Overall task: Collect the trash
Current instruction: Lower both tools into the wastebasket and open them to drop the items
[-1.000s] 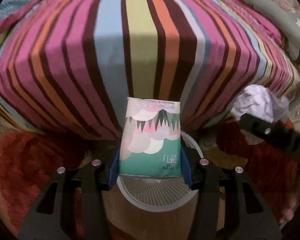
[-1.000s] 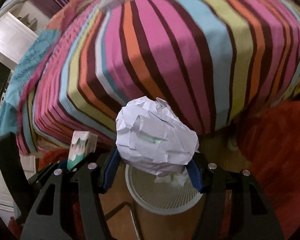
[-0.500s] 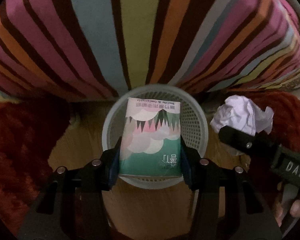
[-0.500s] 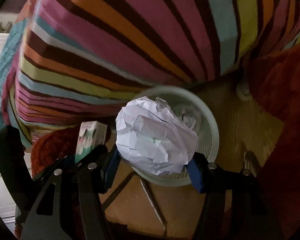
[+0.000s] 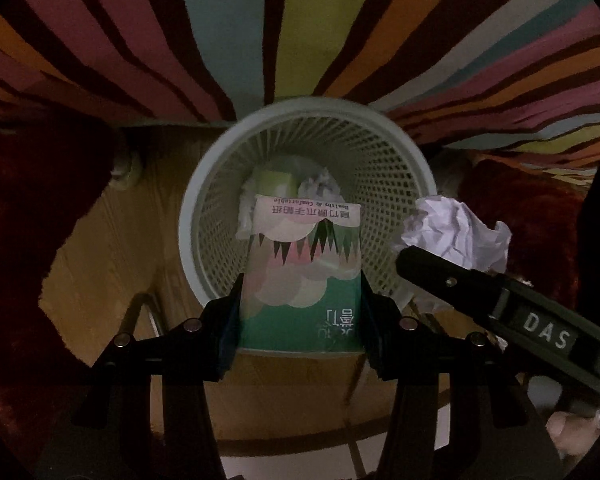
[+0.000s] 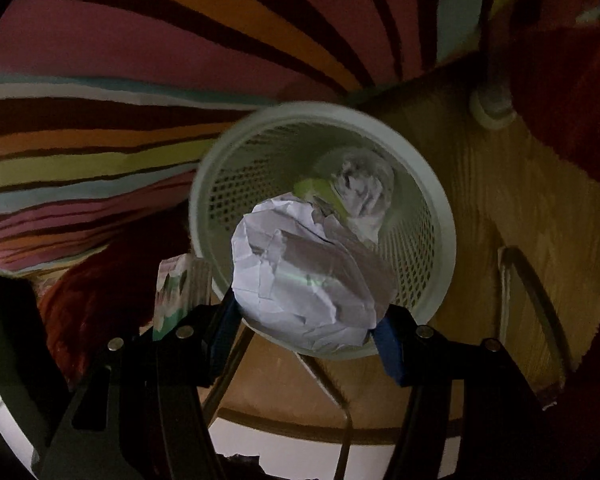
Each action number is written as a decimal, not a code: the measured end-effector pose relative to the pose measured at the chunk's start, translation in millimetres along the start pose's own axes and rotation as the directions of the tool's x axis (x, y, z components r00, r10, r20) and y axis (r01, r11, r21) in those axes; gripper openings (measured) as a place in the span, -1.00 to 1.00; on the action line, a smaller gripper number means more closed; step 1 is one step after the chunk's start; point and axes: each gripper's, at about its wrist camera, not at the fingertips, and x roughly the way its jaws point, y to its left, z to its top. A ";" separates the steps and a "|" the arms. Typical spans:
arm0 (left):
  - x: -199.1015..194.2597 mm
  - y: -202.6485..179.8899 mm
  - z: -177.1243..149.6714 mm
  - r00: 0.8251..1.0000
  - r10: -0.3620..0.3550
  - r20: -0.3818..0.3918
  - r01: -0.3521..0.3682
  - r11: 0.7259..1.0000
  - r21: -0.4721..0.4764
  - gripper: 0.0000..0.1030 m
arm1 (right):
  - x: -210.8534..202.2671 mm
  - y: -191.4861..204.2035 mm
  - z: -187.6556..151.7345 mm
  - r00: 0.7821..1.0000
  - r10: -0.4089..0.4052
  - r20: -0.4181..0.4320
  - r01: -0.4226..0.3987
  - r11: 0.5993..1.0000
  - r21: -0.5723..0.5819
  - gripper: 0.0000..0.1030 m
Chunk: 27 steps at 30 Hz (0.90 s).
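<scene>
My left gripper [image 5: 300,312] is shut on a green and pink tissue pack [image 5: 304,276], held over the near rim of a pale mesh waste basket [image 5: 388,152]. My right gripper [image 6: 306,320] is shut on a crumpled white paper ball [image 6: 300,280], held over the same basket [image 6: 440,216]. Inside the basket lie crumpled paper [image 6: 364,192] and a green wrapper [image 6: 320,192]. The paper ball [image 5: 456,232] and the right gripper's finger [image 5: 452,280] show at right in the left wrist view. The tissue pack [image 6: 176,284] shows at left in the right wrist view.
The basket stands on a wooden floor [image 5: 112,240] against a striped bed cover [image 5: 236,32]. A dark red rug [image 5: 28,208] lies to the left, and more of it [image 6: 580,80] to the right. A white bed foot [image 6: 492,108] stands close to the basket.
Both grippers tilted down and moved closer to the basket. Its opening and the trash inside now fill the middle of both views. Both keep hold of their items.
</scene>
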 end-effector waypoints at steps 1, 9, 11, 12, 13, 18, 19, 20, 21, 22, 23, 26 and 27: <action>2.8 0.0 1.0 1.000 0.001 -0.010 -0.001 1.000 -0.001 -0.03 | 4.1 -2.1 1.0 1.000 -0.002 -0.014 0.002 1.000 0.013 0.12; 23.0 -0.1 5.6 0.998 0.007 -0.070 -0.007 1.000 -0.003 -0.03 | 21.7 -8.1 6.5 0.998 -0.016 -0.065 0.019 0.999 0.043 0.12; 25.9 -0.5 6.1 0.997 0.009 -0.080 -0.010 1.000 -0.005 -0.03 | 24.2 -9.3 8.4 0.997 -0.017 -0.073 0.020 0.999 0.047 0.12; 27.7 -0.7 6.3 0.996 0.011 -0.086 -0.012 1.000 -0.005 -0.02 | 24.9 -9.1 9.5 0.997 -0.017 -0.076 0.020 0.999 0.050 0.12; 29.3 0.0 7.1 0.996 0.014 -0.090 -0.014 1.000 -0.006 -0.03 | 26.0 -9.6 10.8 0.997 -0.016 -0.079 0.020 0.998 0.053 0.12; 34.2 1.9 7.5 0.993 0.018 -0.113 -0.020 1.000 -0.021 -0.01 | 32.6 -8.1 14.1 0.996 -0.017 -0.082 0.022 0.998 0.060 0.13; 36.5 2.2 8.1 0.992 0.015 -0.122 -0.018 0.999 -0.027 0.01 | 33.5 -8.2 15.2 0.997 -0.014 -0.082 0.019 0.998 0.061 0.14; 39.3 2.6 8.7 0.991 0.011 -0.130 -0.015 0.999 -0.035 0.09 | 35.0 -8.3 17.4 0.997 -0.006 -0.081 0.011 0.998 0.066 0.16; 41.5 3.9 9.0 0.990 0.009 -0.138 -0.015 0.999 -0.046 0.21 | 36.5 -9.5 18.3 0.997 0.003 -0.083 0.003 0.997 0.075 0.29; 42.7 5.5 9.0 0.990 0.012 -0.141 -0.020 0.998 -0.055 0.47 | 37.6 -11.0 16.7 0.996 0.008 -0.086 -0.001 0.997 0.082 0.53; 43.2 7.1 9.2 0.990 0.028 -0.140 -0.037 0.997 -0.063 0.55 | 38.8 -13.1 17.2 0.996 0.012 -0.086 -0.004 0.996 0.093 0.57; 42.0 10.6 10.7 0.991 0.028 -0.132 -0.040 0.995 -0.089 0.65 | 38.8 -17.7 18.3 0.996 0.028 -0.079 -0.017 0.992 0.127 0.61; 41.9 11.1 10.5 0.991 0.023 -0.131 -0.035 0.995 -0.093 0.65 | 38.5 -18.1 18.3 0.997 0.031 -0.077 -0.020 0.991 0.131 0.61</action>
